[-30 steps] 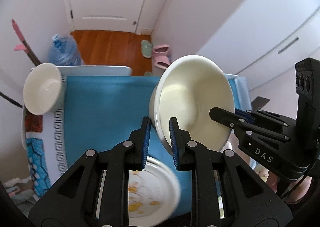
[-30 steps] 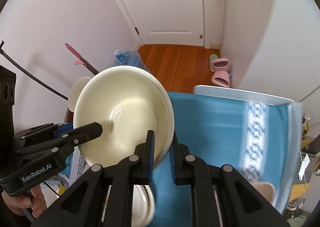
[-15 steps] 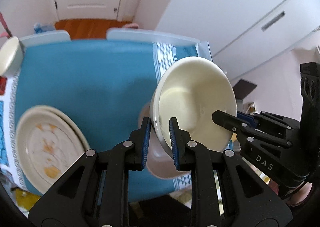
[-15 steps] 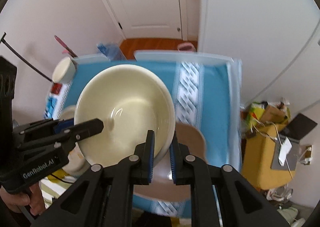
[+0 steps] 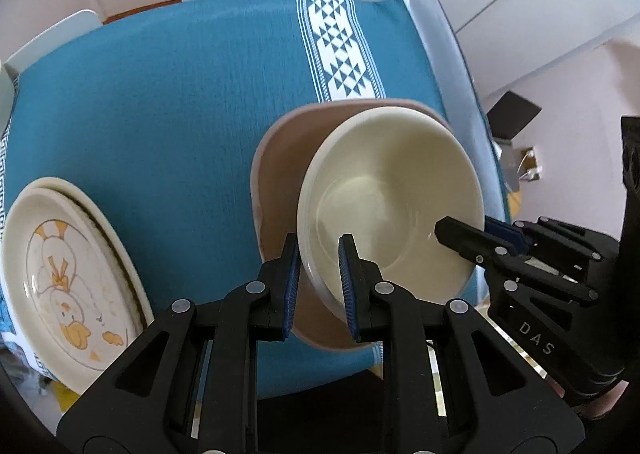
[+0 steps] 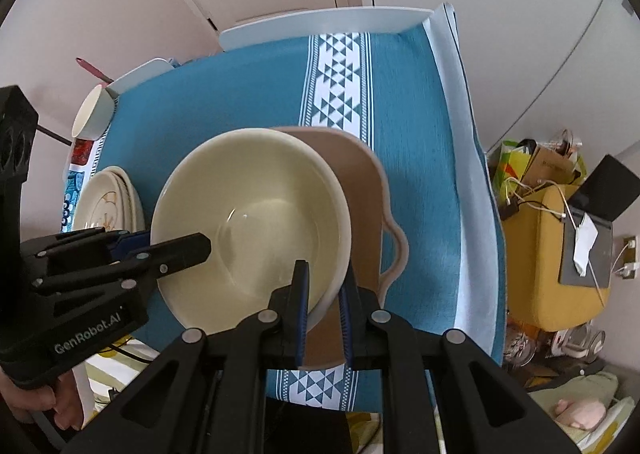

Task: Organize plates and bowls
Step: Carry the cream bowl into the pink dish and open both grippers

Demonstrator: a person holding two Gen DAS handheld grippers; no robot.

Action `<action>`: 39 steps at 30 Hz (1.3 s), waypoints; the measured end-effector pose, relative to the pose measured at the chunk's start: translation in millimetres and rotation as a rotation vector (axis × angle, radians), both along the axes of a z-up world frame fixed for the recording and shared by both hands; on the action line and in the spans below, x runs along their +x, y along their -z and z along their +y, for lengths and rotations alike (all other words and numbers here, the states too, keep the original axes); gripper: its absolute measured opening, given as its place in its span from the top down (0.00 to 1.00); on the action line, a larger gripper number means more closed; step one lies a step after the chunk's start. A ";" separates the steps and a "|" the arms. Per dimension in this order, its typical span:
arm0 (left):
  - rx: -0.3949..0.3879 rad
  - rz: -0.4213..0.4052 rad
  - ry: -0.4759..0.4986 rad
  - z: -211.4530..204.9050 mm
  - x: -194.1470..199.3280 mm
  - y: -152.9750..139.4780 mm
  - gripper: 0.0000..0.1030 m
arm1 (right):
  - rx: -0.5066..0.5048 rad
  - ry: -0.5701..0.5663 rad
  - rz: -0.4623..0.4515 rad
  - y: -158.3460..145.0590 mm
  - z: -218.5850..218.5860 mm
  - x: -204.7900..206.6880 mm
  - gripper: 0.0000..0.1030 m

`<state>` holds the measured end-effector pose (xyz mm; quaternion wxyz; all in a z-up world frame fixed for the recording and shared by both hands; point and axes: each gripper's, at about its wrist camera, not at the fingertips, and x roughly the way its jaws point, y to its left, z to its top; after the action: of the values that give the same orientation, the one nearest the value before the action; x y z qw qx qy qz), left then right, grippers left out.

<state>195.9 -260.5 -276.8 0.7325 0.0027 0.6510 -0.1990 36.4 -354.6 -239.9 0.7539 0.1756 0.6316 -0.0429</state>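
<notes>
At the fingers: left gripper (image 5: 319, 282) pinches the near-left rim of the cream bowl (image 5: 390, 202), one finger inside and one outside; right gripper (image 6: 323, 304) clamps the opposite rim likewise, so both are narrow on the wall.
Bowl position: carried level between the two grippers, directly over the pink dish (image 5: 276, 174), which shows past the bowl from 9 to 12 o'clock in the left view; whether they touch I cannot tell.
Step in hand: likely nesting the bowl onto the pink dish.
Next move: lower evenly, centre it, then open both pairs of fingers together.
Further out: stacked duck plates (image 5: 68, 274) at 8 o'clock on the blue tabletop (image 5: 160, 94); a small white cup (image 6: 93, 114) at 10 o'clock in the right view.
</notes>
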 end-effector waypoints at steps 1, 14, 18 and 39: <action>0.008 0.001 0.004 -0.5 1.4 3.3 0.83 | -0.004 -0.003 0.001 1.5 0.0 -0.1 0.87; 0.095 -0.005 0.060 -17.4 4.7 19.7 0.83 | -0.018 -0.003 0.022 15.4 0.2 1.5 0.87; 0.111 -0.022 0.072 -18.6 4.2 19.6 0.83 | -0.016 -0.006 0.024 16.4 0.2 2.9 0.87; 0.107 -0.140 0.056 -9.3 -0.6 -40.9 0.83 | 0.008 0.033 -0.057 -27.4 -7.8 -6.8 0.87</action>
<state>195.3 -269.8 -235.9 0.7692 0.0741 0.6075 -0.1838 29.6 -362.5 -212.5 0.7700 0.1901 0.6071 -0.0480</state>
